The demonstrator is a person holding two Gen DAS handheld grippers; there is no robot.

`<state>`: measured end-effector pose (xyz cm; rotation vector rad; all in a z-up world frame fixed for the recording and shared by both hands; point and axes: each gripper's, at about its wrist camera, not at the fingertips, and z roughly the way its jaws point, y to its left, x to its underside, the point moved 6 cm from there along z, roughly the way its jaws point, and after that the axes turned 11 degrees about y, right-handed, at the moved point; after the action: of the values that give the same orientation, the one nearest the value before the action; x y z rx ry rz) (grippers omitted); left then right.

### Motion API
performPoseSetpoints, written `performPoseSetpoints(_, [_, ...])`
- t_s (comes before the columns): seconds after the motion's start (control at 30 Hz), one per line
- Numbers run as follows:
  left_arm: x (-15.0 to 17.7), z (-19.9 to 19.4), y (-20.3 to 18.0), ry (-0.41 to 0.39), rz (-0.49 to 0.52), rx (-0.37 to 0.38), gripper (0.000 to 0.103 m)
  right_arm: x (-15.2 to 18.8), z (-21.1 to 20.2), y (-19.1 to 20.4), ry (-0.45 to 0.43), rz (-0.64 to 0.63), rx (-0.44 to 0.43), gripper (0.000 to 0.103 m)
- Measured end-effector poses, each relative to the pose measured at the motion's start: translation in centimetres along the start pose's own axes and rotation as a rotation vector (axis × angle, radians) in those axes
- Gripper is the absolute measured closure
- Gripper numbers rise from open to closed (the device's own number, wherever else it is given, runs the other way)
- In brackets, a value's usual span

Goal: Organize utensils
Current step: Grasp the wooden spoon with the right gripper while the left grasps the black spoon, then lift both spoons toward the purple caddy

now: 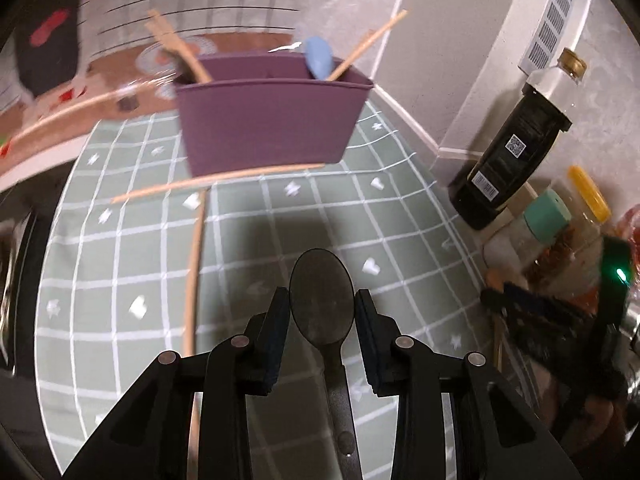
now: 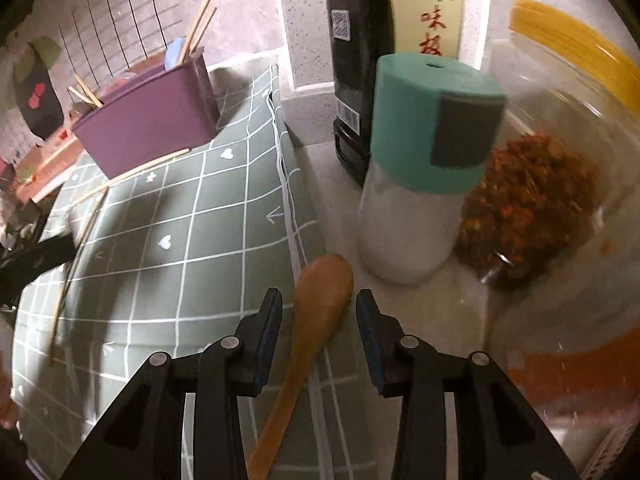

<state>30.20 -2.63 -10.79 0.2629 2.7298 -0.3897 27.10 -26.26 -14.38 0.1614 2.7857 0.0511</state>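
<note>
My left gripper is shut on a dark spoon, its pads against both sides of the bowl, held above the green checked mat. Ahead stands a purple caddy holding chopsticks and a blue spoon. Two loose chopsticks lie on the mat in front of it. In the right wrist view my right gripper is open around a wooden spoon that lies across the mat's edge. The pads do not press on it. The caddy is far left there.
A dark sauce bottle, a white shaker with a teal lid and a clear jar of red chili paste crowd the counter just beyond the wooden spoon. The wall runs behind them. A cluttered board lies left of the caddy.
</note>
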Motion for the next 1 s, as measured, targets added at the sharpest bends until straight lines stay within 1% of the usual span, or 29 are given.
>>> performPoseSetpoints(0.07, [1.1, -0.8, 0.5, -0.013, -0.001, -0.015, 0.069, -0.3, 0.6, 0.1, 0.017, -0.005, 0.002, 0.066])
performPoseSetpoints(0.13, [1.8, -1.0, 1.0, -0.005, -0.003, -0.015, 0.069, -0.4, 1.0, 0.1, 0.029, -0.008, 0.010, 0.067])
performPoseSetpoints(0.17, [2.1, -0.9, 1.3, 0.003, -0.012, -0.012, 0.069, -0.5, 1.1, 0.0, 0.029, -0.010, 0.016, 0.073])
performPoseSetpoints(0.23, [2.6, -1.1, 1.7, 0.011, -0.029, -0.010, 0.069, -0.6, 1.1, 0.2, 0.027, -0.018, 0.036, 0.074])
performPoseSetpoints(0.33, [3.2, -1.6, 2.1, 0.005, -0.040, -0.015, 0.069, -0.6, 0.1, 0.7, -0.010, -0.036, 0.061, 0.074])
performPoseSetpoints(0.43, [3.5, -2.2, 2.1, -0.004, -0.036, -0.013, 0.069, -0.7, -1.2, 1.9, -0.040, -0.071, 0.067, 0.075])
performPoseSetpoints(0.7, [3.8, -4.6, 1.8, -0.051, -0.039, 0.002, 0.069, -0.1, -5.0, 6.1, -0.119, -0.188, 0.014, 0.076])
performPoseSetpoints(0.83, [3.7, -6.1, 1.8, -0.082, -0.040, 0.008, 0.069, -0.1, -6.1, 7.7, -0.136, -0.223, -0.014, 0.077])
performPoseSetpoints(0.97, [3.4, -8.2, 1.9, -0.133, -0.039, 0.006, 0.069, -0.3, -7.2, 8.9, -0.152, -0.245, -0.046, 0.080])
performPoseSetpoints(1.0, [3.3, -8.7, 2.0, -0.148, -0.039, 0.005, 0.069, -0.4, -7.4, 9.1, -0.158, -0.249, -0.048, 0.091])
